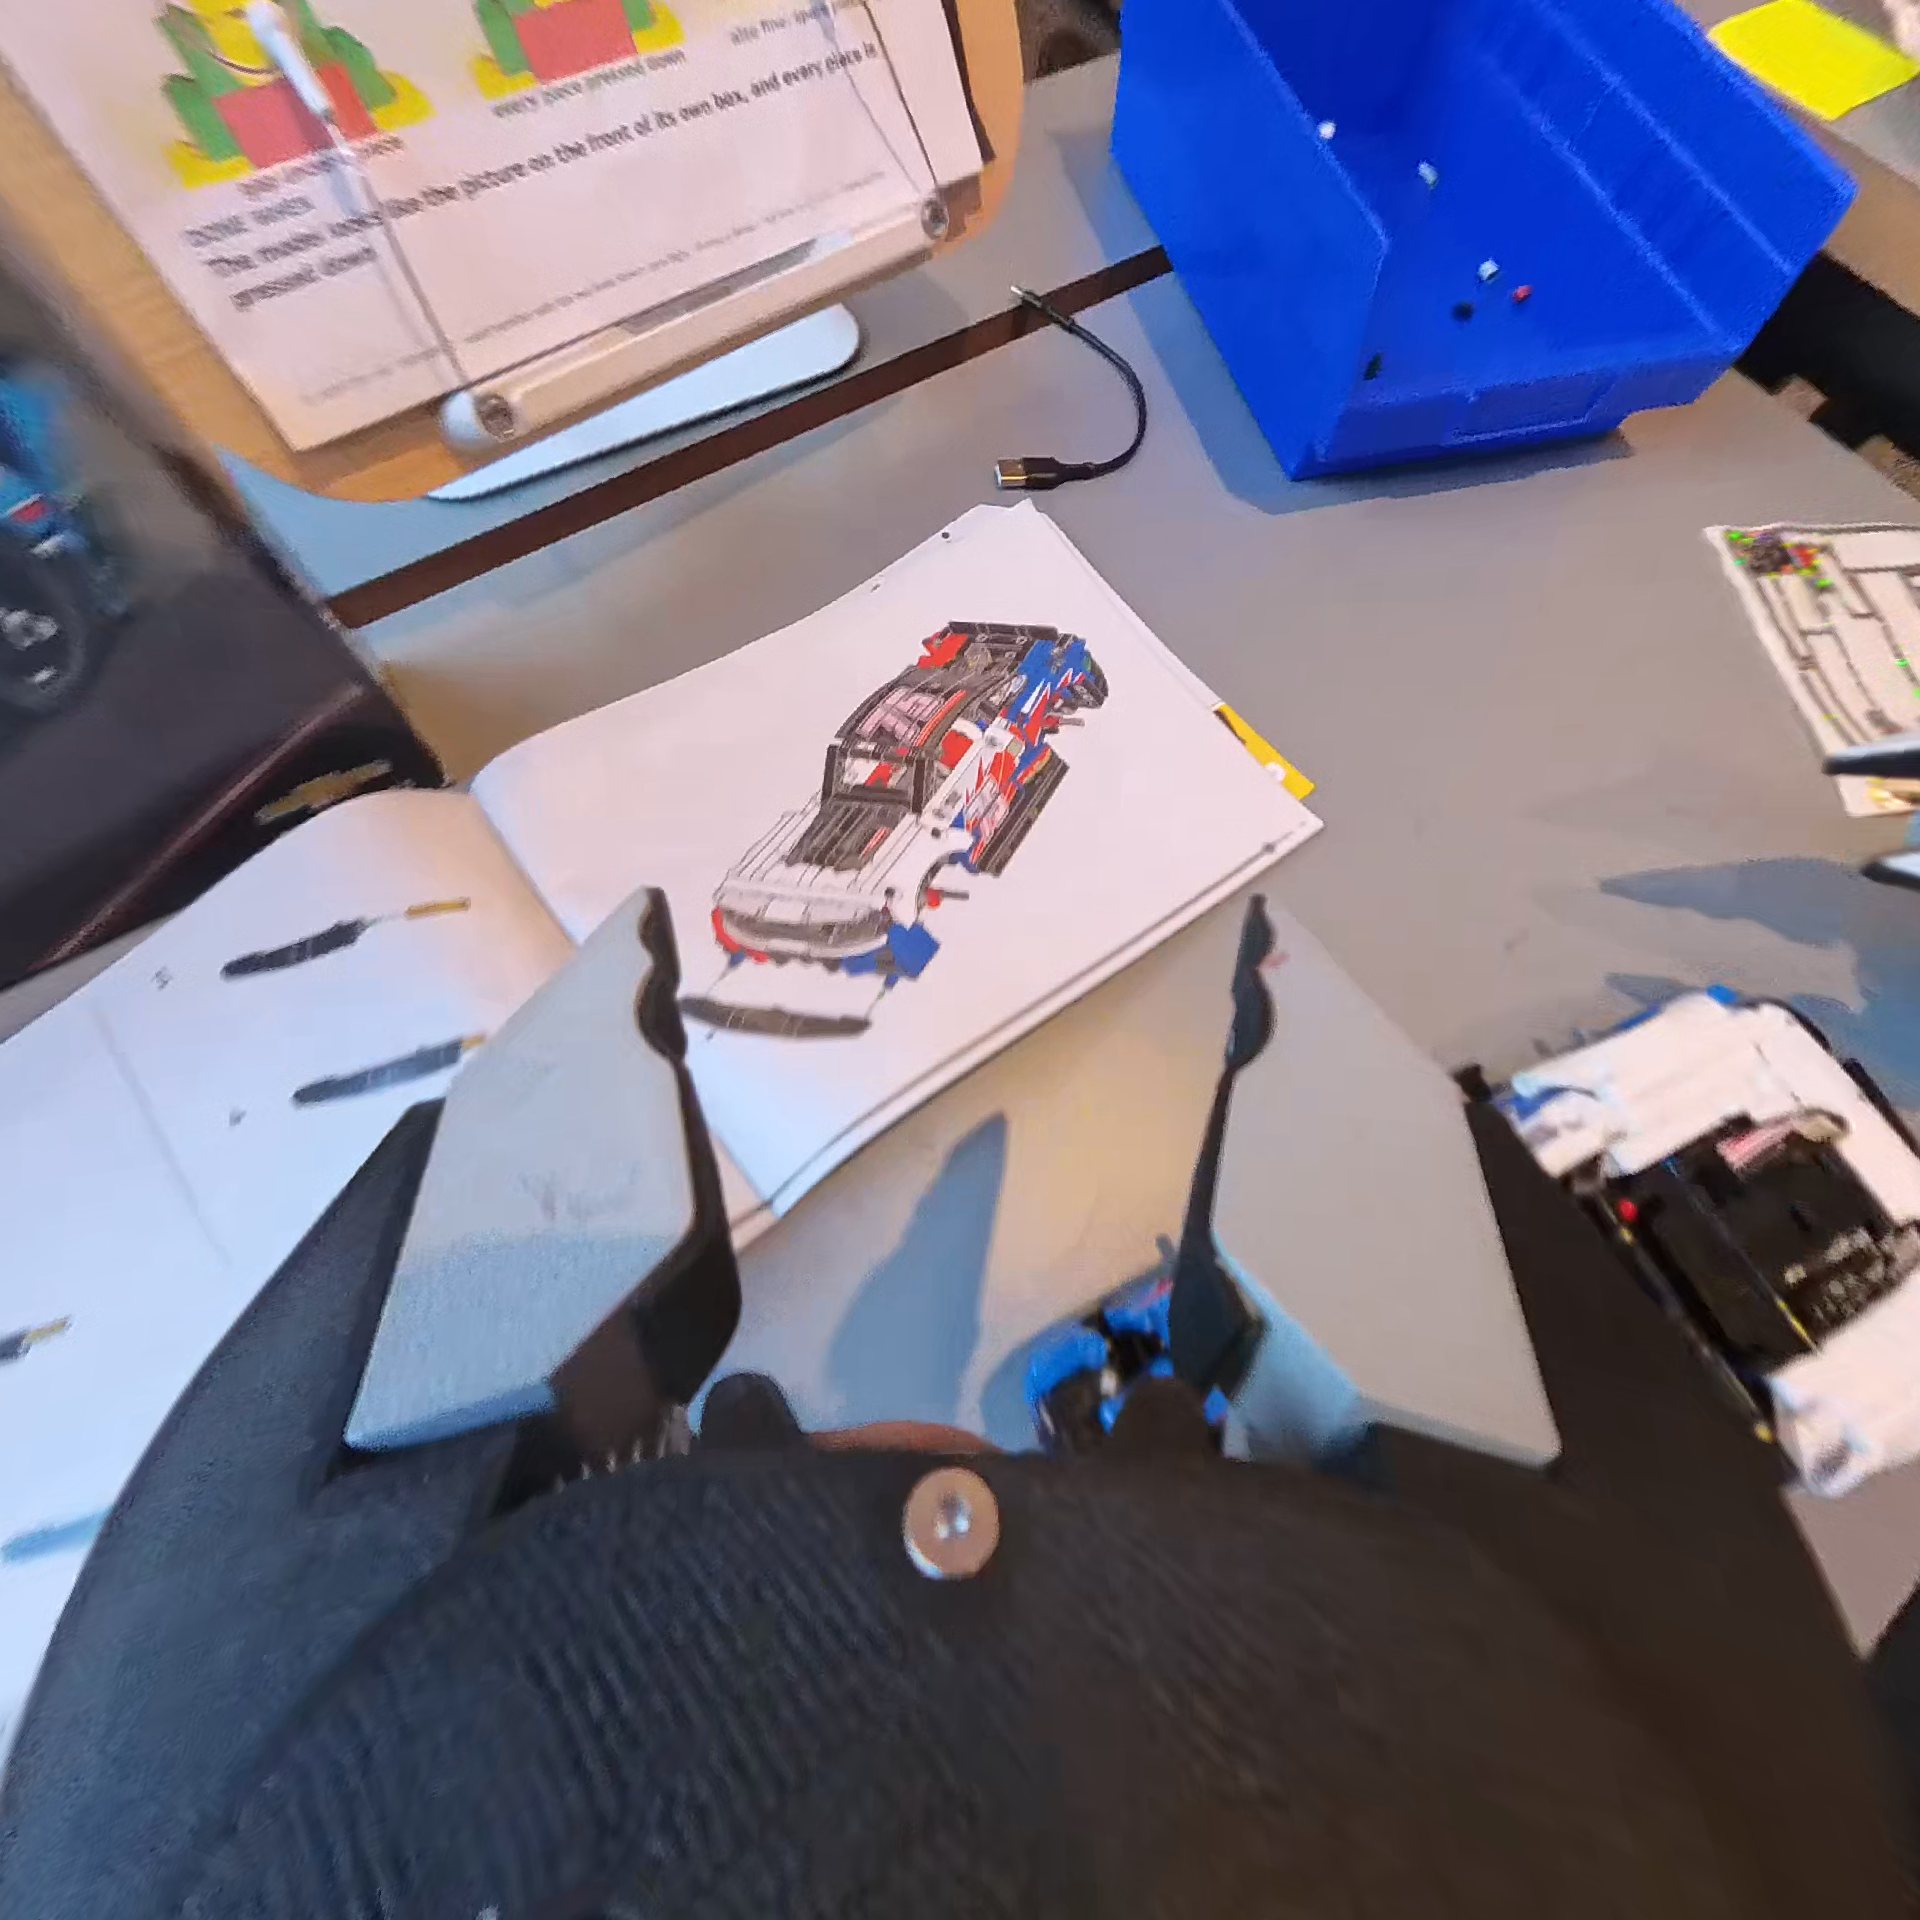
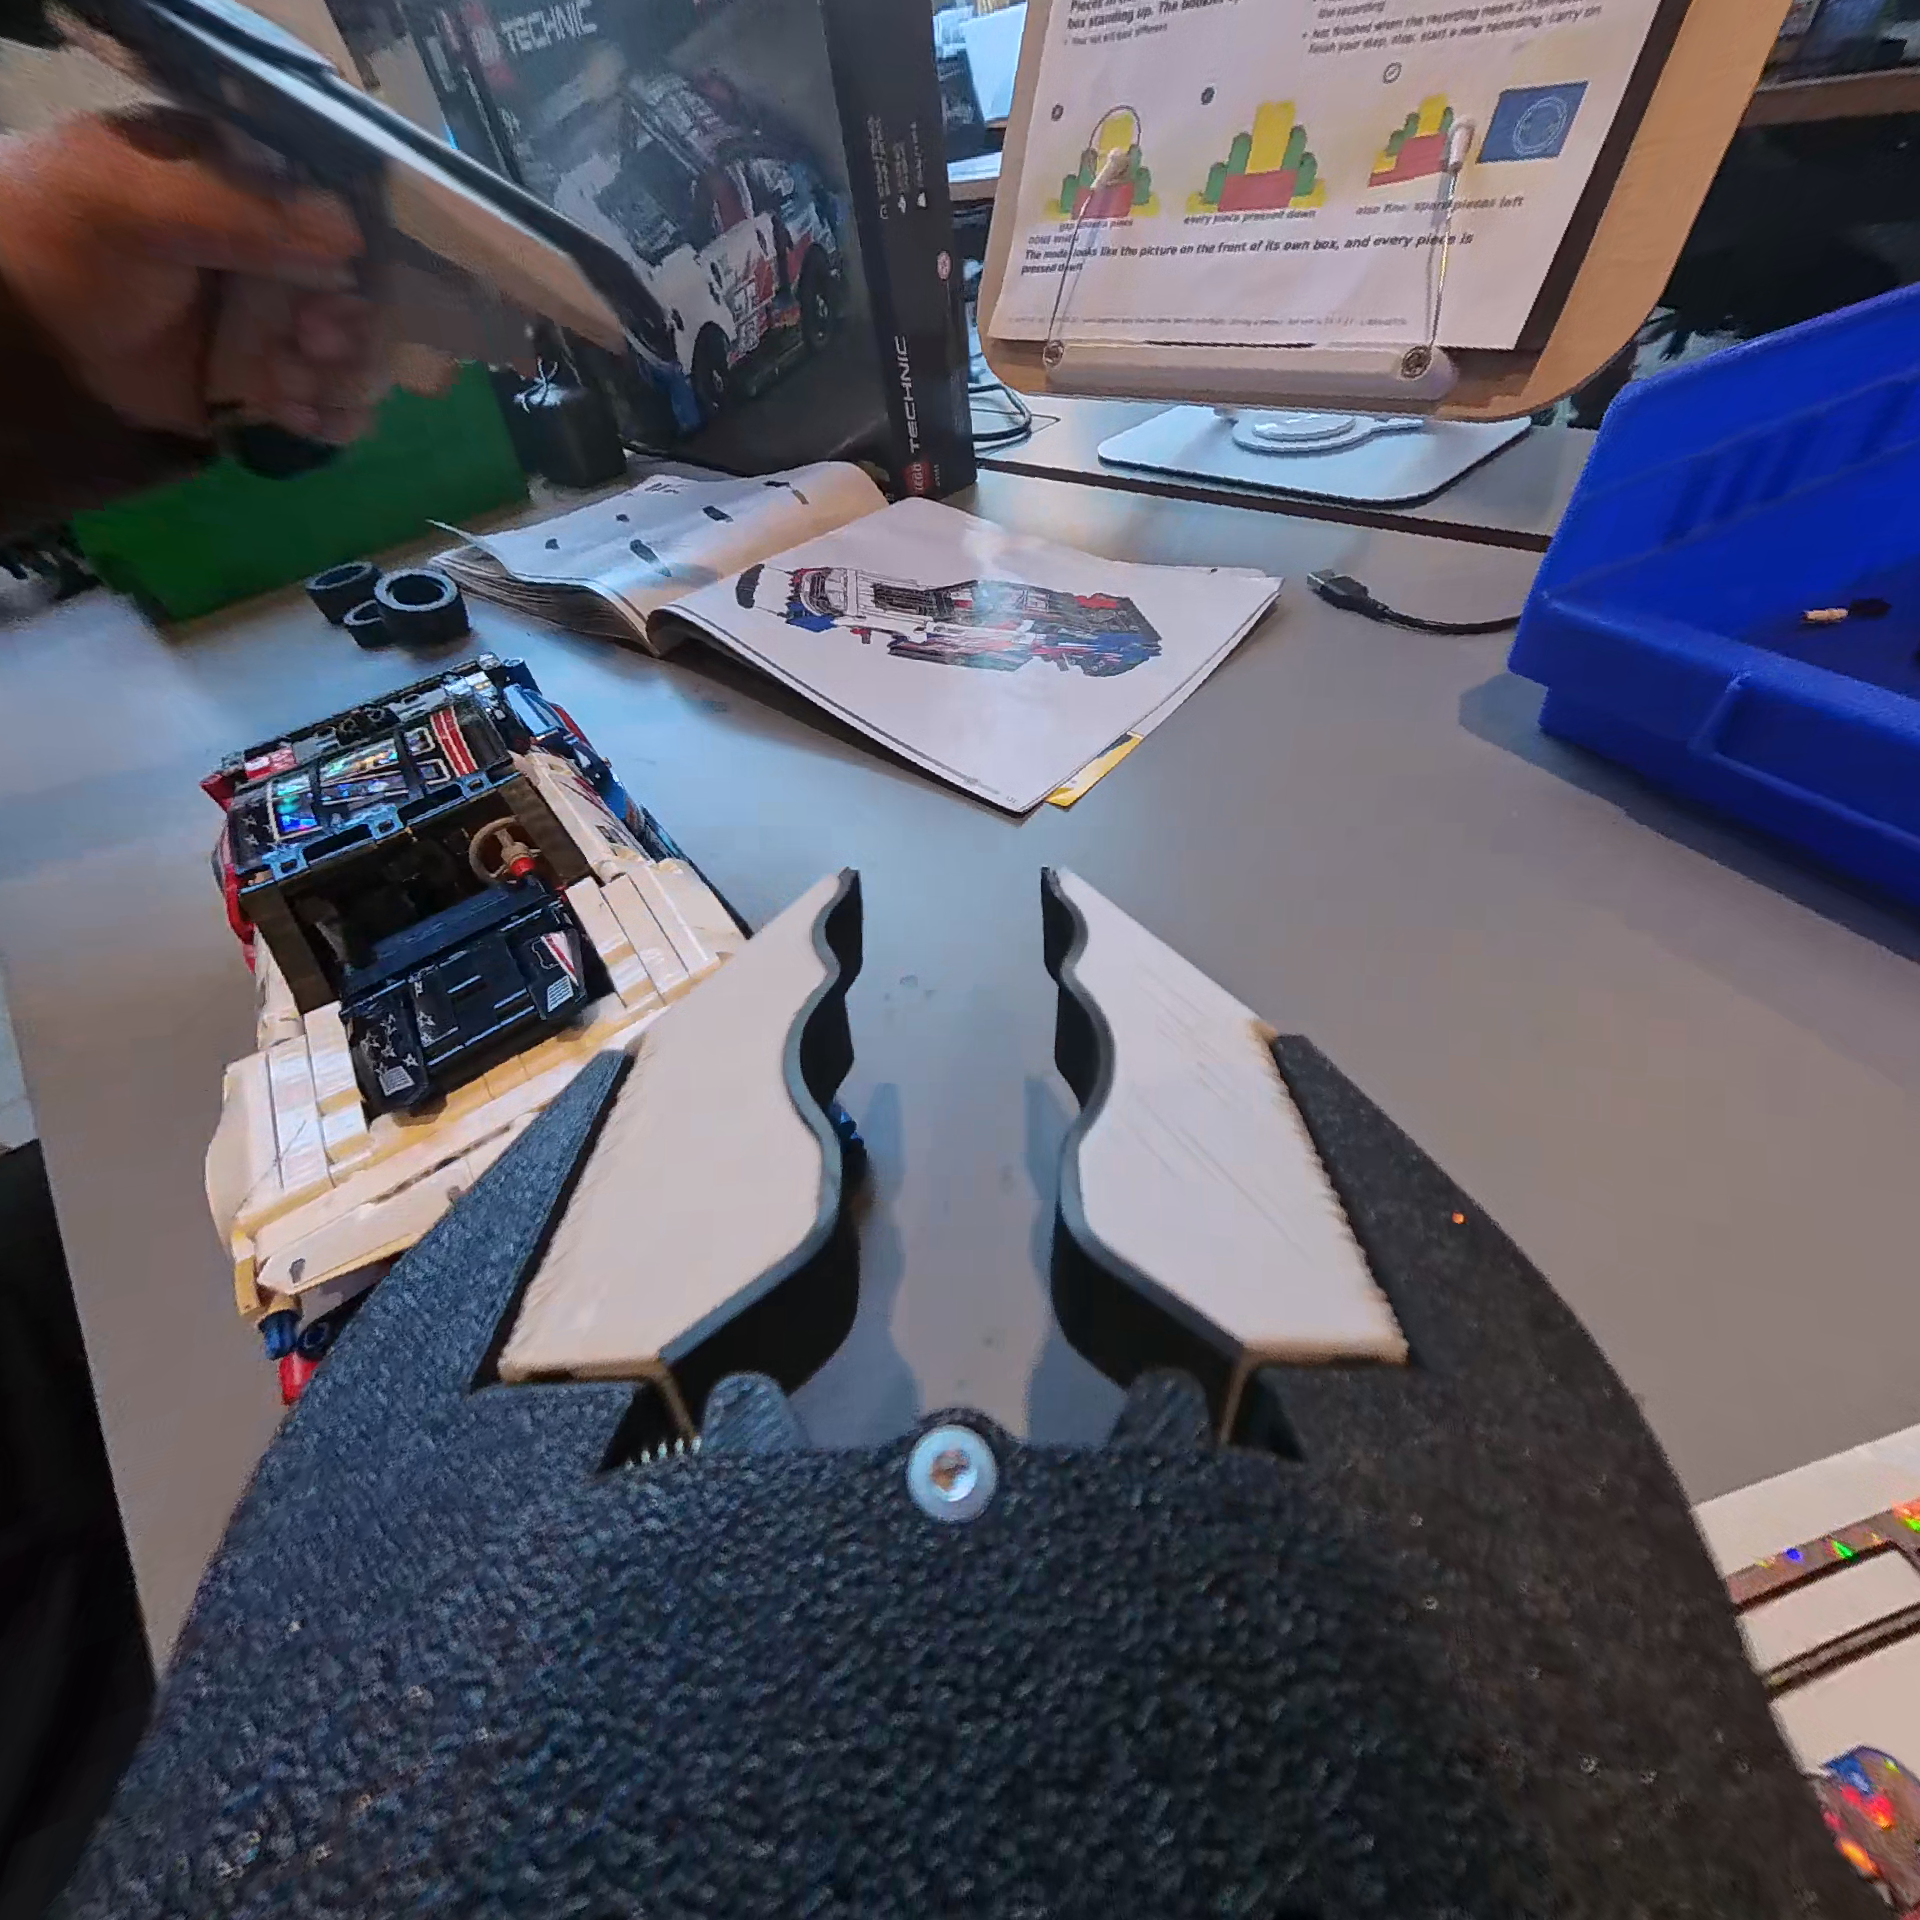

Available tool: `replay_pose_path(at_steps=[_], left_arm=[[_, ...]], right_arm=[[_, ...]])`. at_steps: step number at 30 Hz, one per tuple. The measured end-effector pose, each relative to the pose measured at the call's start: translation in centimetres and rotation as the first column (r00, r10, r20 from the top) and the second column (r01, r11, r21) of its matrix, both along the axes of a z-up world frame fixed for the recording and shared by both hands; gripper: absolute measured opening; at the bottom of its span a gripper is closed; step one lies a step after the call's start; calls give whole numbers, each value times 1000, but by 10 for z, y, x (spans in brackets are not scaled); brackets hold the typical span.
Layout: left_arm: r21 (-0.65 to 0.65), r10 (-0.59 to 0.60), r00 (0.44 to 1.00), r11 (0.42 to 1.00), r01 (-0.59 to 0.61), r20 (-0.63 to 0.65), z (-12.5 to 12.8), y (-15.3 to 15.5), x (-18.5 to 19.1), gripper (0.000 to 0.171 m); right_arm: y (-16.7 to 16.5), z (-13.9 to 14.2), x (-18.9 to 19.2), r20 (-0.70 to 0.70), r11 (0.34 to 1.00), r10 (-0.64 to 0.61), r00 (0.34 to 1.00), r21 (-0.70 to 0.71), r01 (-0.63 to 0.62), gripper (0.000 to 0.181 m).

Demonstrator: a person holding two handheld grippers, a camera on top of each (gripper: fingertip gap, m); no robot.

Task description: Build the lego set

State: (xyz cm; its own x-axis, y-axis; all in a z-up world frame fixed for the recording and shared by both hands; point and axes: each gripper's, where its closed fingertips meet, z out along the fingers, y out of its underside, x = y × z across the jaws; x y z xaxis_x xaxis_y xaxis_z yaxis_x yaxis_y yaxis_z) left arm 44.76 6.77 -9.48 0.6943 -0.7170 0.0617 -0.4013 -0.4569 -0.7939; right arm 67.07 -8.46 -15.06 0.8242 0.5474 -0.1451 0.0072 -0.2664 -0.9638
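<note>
The right claw [image 2: 951, 894] hung low over the grey table [image 2: 1455, 987], tilted slightly down, its two fingers parted by a narrow gap with nothing between them. Just to its left sat the toy car [image 2: 436, 935], white-bodied with a black roof, its nearest corner cut off behind the claw's black body. Beyond it lay the open booklet [image 2: 935, 644] showing a drawing of the car, and three black tyres [image 2: 400, 603] near a green cloth [image 2: 301, 509].

The left claw [image 1: 951, 966] was held higher above the table, pointing down at the booklet [image 1: 935, 779], its fingers spread wide and empty (something small and blue showed beneath its right finger, too blurred to name). In the right wrist view that claw [image 2: 613, 312] appeared at upper left, smeared by motion, gripped in a hand [image 2: 187, 301].

Farther off stood the set's box [image 2: 707, 208], an instruction sheet on a stand [image 2: 1299, 187], a short black cable [image 1: 1081, 416], and a blue bin [image 1: 1455, 239] holding a few tiny pieces. A sticker sheet [image 1: 1839, 655] lay partly out of frame.
</note>
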Motion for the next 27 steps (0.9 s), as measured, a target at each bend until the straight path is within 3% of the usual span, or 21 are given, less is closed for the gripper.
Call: replay_pose_path(at_steps=[4,8,17,23,27], left_arm=[[-19,1,990,1000,-3,-140,-28,32,26,104],[-92,-30,974,996,10,-224,-65,44,50,103],[-242,-124,926,970,37,-356,-139,36,68,112],[-240,-129,933,970,47,-337,-144,41,68,108],[-237,-139,942,969,66,-305,-140,46,61,88]], right_arm=[[-2,4,3,-15,1000,-16,1000,23,16,33],[-1,-1,-1,3,1000,6,1000,-7,-6,32],[-1,-2,-4,4,999,29,1000,-17,-29,31],[-2,-1,-4,-9,999,36,999,-16,-36,29],[-2,-2,-5,-7,999,41,999,-19,-41,28]])
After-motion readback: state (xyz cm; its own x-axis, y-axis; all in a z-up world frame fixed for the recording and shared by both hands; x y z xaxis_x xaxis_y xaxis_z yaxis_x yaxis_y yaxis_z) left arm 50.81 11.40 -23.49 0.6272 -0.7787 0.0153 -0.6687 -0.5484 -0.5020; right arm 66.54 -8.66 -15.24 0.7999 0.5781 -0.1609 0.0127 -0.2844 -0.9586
